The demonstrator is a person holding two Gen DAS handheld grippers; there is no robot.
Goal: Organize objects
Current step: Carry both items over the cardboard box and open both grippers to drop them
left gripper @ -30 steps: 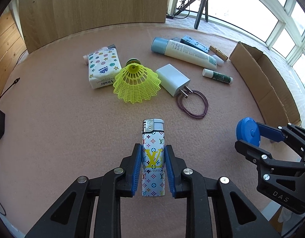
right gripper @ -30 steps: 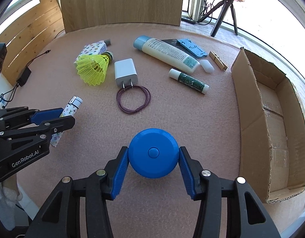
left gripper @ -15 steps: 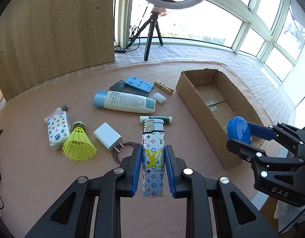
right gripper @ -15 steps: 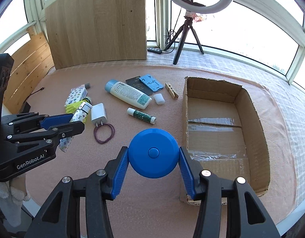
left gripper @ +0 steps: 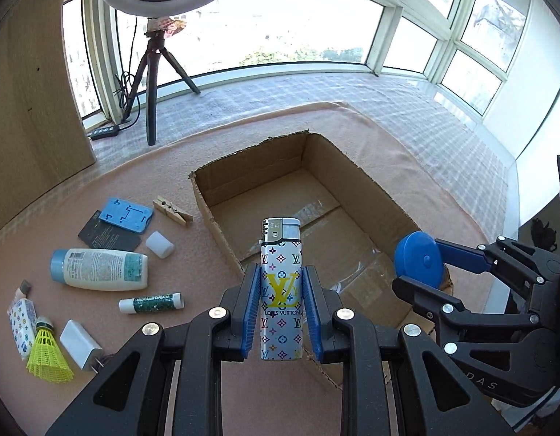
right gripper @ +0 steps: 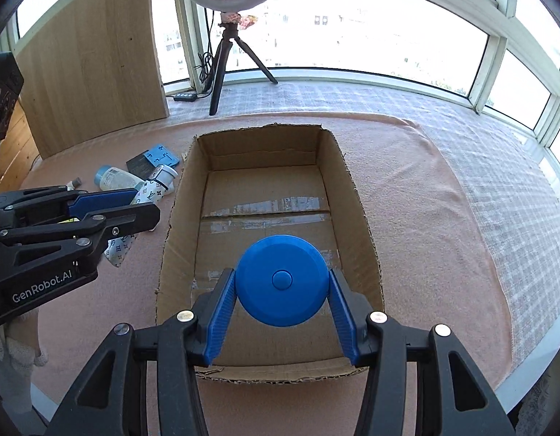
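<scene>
Both grippers carry items at the box.
The left gripper (left gripper: pixel 282 292) pinches an upright lighter (left gripper: pixel 282 290) over the near left wall of the box (right gripper: pixel 360 196). The right gripper (right gripper: pixel 282 287) pinches a blue disc (right gripper: pixel 282 281) above the box floor, near the front wall.

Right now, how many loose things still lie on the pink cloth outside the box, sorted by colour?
Blue: 1, the blue plastic holder
Black: 1, the dark card
Wooden: 1, the clothespin
White or mostly white: 5, the small cap, lotion bottle, lip balm stick, charger, tissue pack
Yellow: 1, the shuttlecock
Total: 9
</scene>
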